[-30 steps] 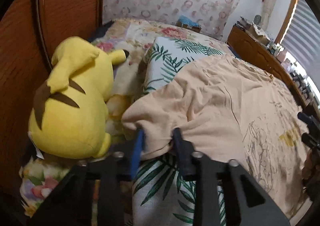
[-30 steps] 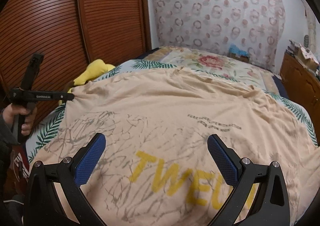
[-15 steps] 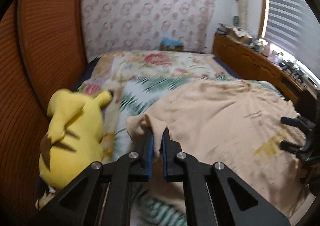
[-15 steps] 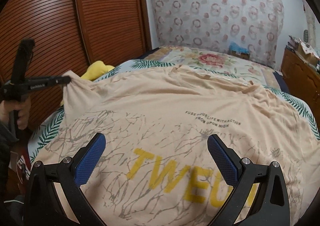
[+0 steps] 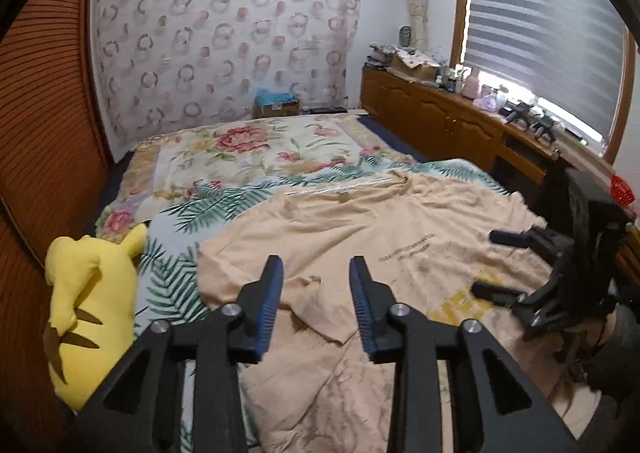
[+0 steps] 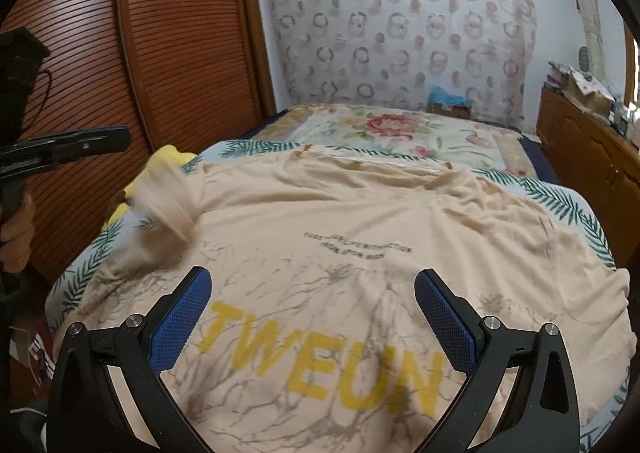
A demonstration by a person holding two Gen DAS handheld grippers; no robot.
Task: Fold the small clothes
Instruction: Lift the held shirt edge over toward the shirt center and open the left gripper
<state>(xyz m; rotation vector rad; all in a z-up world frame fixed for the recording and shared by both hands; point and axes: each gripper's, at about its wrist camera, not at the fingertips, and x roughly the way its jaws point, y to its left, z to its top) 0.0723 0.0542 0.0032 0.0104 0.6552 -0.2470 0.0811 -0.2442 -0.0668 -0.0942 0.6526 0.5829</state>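
Soft matt cloth T-shirt, plush yellow toy, ribbed glossy wooden doors, textured blue jaw pads.

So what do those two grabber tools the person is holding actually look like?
Both are alike: a black plastic frame splitting into two angled fingers, silver bolt heads at the joints, blue ridged pads inside the tips. That holds for the left gripper and the right gripper. The left one has a black handle and a thin black cable.

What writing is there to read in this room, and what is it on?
"TWEUN", big yellow letters on the T-shirt, possibly cut off at the right.
Two small dark lines higher on the shirt: too blurred to read.
Red-and-white scrap at the left edge: unreadable.
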